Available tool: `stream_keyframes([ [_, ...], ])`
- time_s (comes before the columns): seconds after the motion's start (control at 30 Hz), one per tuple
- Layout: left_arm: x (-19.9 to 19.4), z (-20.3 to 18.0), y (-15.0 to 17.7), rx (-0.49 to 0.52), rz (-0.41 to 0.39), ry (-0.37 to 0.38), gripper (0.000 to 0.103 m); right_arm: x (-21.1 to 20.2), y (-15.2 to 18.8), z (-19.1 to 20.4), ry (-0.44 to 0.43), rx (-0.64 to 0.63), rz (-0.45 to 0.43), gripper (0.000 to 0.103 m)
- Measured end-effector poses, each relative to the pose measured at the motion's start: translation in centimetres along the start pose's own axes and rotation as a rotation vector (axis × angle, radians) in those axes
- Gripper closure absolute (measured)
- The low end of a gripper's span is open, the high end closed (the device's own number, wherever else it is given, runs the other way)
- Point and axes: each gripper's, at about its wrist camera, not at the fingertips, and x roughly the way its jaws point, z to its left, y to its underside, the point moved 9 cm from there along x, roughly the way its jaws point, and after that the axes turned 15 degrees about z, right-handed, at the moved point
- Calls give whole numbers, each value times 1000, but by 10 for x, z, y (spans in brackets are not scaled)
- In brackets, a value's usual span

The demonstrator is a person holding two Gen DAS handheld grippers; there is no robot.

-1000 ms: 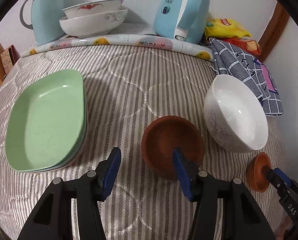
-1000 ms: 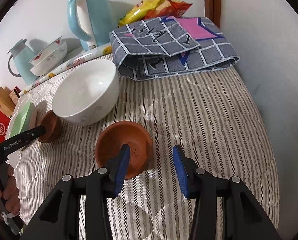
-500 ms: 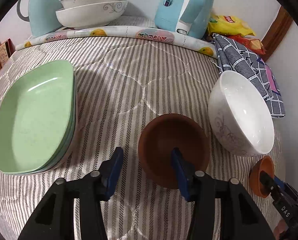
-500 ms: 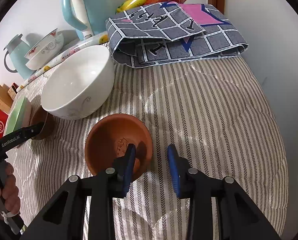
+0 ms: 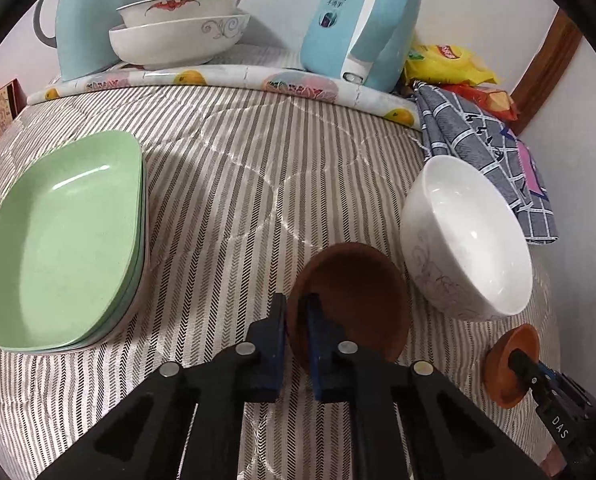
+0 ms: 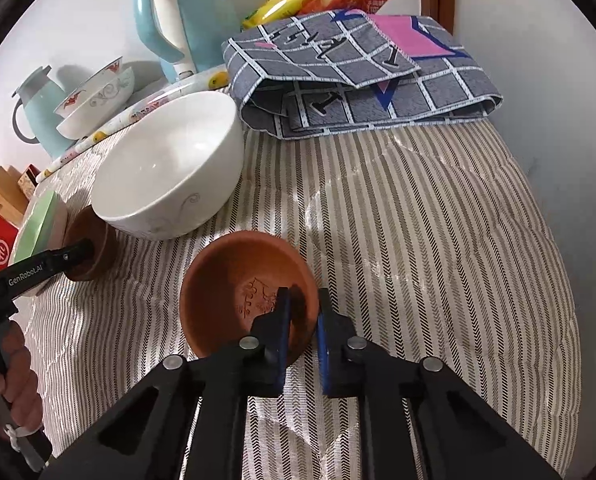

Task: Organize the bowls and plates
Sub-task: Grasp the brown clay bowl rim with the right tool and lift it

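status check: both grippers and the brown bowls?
Left hand-held gripper just closed on dark brown bowl rim. Right hand-held gripper just closed on terracotta bowl rim. White bowl close by.

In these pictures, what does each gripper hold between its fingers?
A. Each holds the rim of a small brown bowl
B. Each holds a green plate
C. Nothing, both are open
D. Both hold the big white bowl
A: the left gripper pinches the rim of one small brown bowl, and the right gripper pinches the rim of another brown bowl.
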Motion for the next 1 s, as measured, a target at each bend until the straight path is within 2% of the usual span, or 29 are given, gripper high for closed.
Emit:
stream_keyframes([
  [0.4, -21, -4, 7, 18, -33, 21, 95, -28, 1, 9, 5, -20, -62, 96],
  [1.0, -94, -10, -7, 31, -159, 32, 95, -100, -23, 21, -20, -21, -198, 96],
])
